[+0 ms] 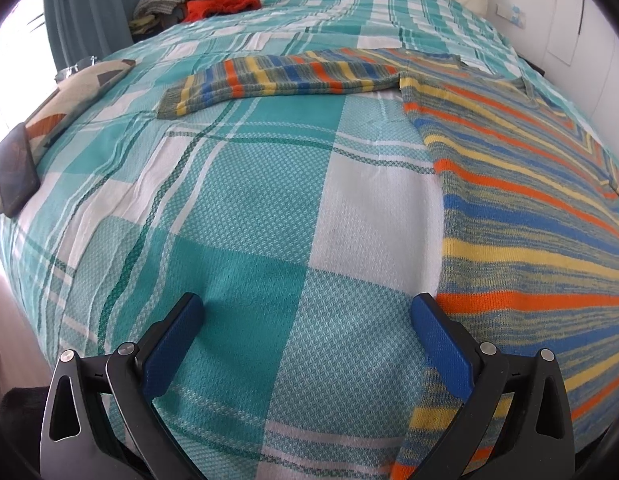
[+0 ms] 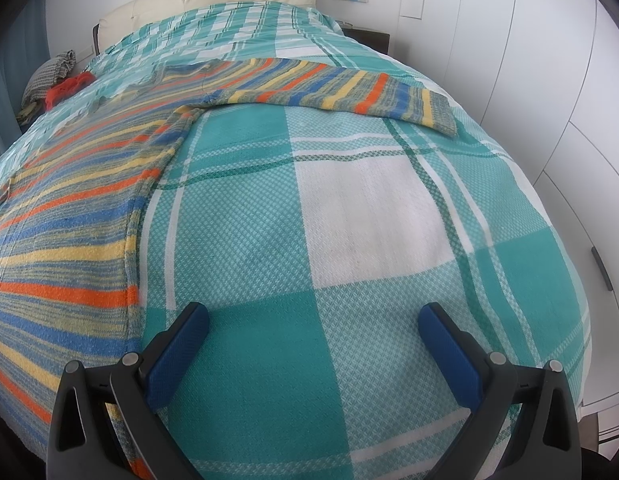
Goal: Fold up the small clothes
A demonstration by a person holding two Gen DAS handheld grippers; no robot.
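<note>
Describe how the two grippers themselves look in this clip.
Both look alike. The left gripper and right gripper each have two flat, textured blue fingers mounted on black angular frames with triangular cut-outs and round silver pivot bolts. No cables, markings, sleeves or hands show in either view.

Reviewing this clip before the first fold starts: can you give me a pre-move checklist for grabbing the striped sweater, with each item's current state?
1. left gripper open and empty: ok, jaws wide apart over the bedspread.
2. right gripper open and empty: ok, nothing between its fingers.
3. striped sweater spread flat: ok, body lies smooth on the bed.
4. Sleeves extended: ok, left sleeve and right sleeve both lie straight out sideways.
5. Fold area free of other items: ok, orange garment and cushion sit apart from the sweater.
6. Bottom hem reachable: cannot tell, it runs out of both views.
</note>
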